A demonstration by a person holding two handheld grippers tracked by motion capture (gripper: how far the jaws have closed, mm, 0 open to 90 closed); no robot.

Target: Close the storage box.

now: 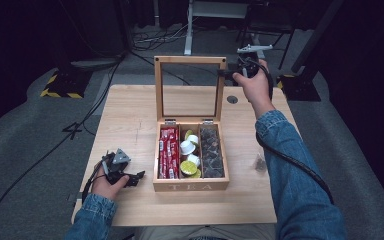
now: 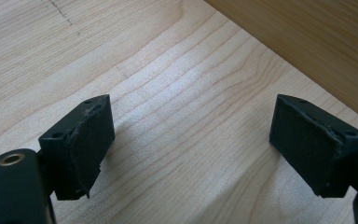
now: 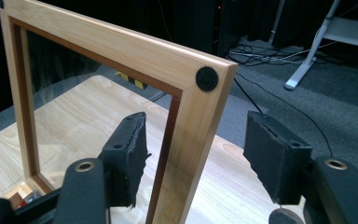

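A wooden tea box (image 1: pixel 190 186) stands open in the middle of the table, its glass-paned lid (image 1: pixel 190 59) upright. Its three compartments hold red packets (image 1: pixel 168 152), white and yellow capsules (image 1: pixel 190 152) and dark tea bags (image 1: pixel 212 152). My right gripper (image 1: pixel 228 73) is at the lid's top right corner. In the right gripper view it (image 3: pixel 196 135) is open, its jaws on either side of the lid frame (image 3: pixel 121 51). My left gripper (image 1: pixel 135 177) rests low on the table left of the box, open (image 2: pixel 191 126) over bare wood, with the box wall (image 2: pixel 307 37) just ahead.
A small dark tea bag (image 1: pixel 260 163) lies on the table (image 1: pixel 130 115) right of the box, beside the right sleeve. A round cable hole (image 1: pixel 232 99) sits near the far right edge. Cables and stand legs (image 1: pixel 187 35) cover the floor beyond.
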